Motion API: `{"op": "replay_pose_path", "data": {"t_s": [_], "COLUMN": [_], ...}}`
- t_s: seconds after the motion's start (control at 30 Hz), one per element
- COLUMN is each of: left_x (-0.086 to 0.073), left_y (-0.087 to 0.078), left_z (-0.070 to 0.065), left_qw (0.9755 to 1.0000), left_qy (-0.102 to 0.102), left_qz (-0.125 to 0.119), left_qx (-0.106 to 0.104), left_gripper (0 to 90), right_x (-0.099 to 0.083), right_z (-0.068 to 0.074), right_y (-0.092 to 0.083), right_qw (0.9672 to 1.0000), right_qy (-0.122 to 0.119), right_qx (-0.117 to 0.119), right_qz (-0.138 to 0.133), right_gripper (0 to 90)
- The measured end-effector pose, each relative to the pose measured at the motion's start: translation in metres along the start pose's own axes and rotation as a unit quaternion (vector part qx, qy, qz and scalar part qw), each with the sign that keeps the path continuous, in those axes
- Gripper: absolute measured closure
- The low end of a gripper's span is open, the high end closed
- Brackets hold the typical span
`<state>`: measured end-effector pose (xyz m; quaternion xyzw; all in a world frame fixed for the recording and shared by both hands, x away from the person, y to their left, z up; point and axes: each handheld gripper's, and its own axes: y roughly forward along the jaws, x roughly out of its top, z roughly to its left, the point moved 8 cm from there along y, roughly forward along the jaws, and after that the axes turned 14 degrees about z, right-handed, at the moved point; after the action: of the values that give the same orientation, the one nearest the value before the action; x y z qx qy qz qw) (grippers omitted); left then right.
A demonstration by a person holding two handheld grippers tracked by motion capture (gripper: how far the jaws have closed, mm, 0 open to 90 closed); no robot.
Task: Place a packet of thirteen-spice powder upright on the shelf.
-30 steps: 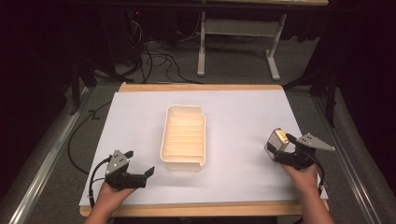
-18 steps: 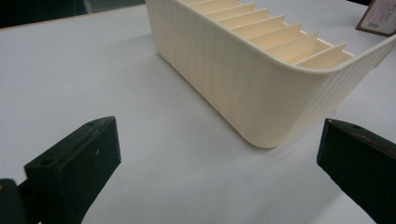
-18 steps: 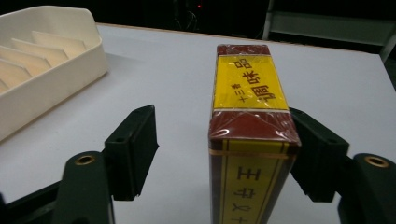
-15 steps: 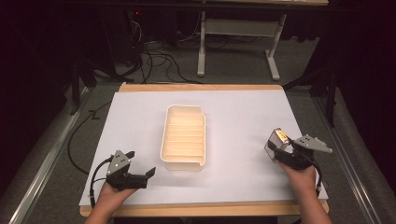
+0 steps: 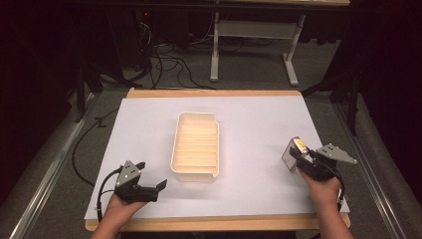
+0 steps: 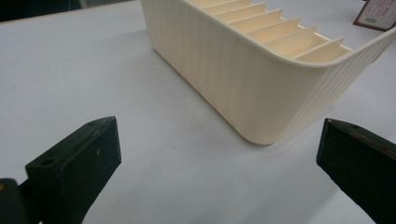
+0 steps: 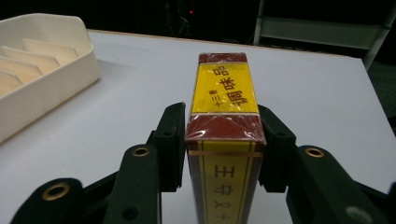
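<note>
Red-and-yellow cardboard box (image 7: 225, 140) with printed characters, upright on the white table sheet (image 5: 249, 124), squeezed from both sides by the right gripper (image 7: 225, 154), jaws having just been closing on it. Cream ribbed plastic tray (image 5: 195, 147) with inner dividers well apart, to the left of this claw, empty as far as visible. Left gripper (image 6: 219, 158) spread wide, holding nothing, tray corner just ahead of it. Grasp done, by judgement; lifting and placing into the tray probably left.
</note>
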<state>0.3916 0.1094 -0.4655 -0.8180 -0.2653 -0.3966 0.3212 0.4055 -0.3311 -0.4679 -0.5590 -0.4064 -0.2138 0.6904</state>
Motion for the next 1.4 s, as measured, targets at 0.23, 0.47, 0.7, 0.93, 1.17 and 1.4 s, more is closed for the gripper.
{"op": "replay_pose_path", "data": {"t_s": [0.23, 0.47, 0.7, 0.93, 1.17, 1.4], "left_x": [-0.0016, -0.0042, -0.0048, -0.0062, -0.0042, -0.0040], "left_y": [0.0010, 0.0026, 0.0028, 0.0030, 0.0018, 0.0019], "left_z": [-0.0002, -0.0013, -0.0017, -0.0037, -0.0029, -0.0037], "left_qw": [1.0000, 1.0000, 0.9999, 0.9998, 0.9999, 0.9999], "left_qy": [0.002, 0.003, 0.004, 0.008, 0.007, 0.007], "left_qz": [0.004, 0.009, 0.010, 0.014, 0.011, 0.010], "left_qx": [0.000, -0.001, -0.002, -0.006, -0.006, -0.008], "left_gripper": [0.7, 0.9, 1.0, 1.4, 1.4, 1.4], "right_x": [0.0000, 0.0008, 0.0014, 0.0026, 0.0043, 0.0068], "right_z": [0.0001, -0.0015, -0.0016, -0.0013, -0.0009, 0.0003], "right_y": [-0.0002, -0.0012, -0.0011, -0.0020, -0.0039, -0.0072], "right_qw": [1.0000, 0.9999, 0.9999, 0.9998, 0.9999, 0.9998], "right_qy": [0.000, -0.007, -0.009, -0.013, -0.014, -0.018], "right_qx": [-0.003, -0.013, -0.012, -0.011, -0.008, -0.006], "right_qz": [0.000, 0.003, 0.005, 0.005, 0.001, -0.005], "right_gripper": [64.2, 67.8, 68.1, 68.3, 68.3, 68.3]}}
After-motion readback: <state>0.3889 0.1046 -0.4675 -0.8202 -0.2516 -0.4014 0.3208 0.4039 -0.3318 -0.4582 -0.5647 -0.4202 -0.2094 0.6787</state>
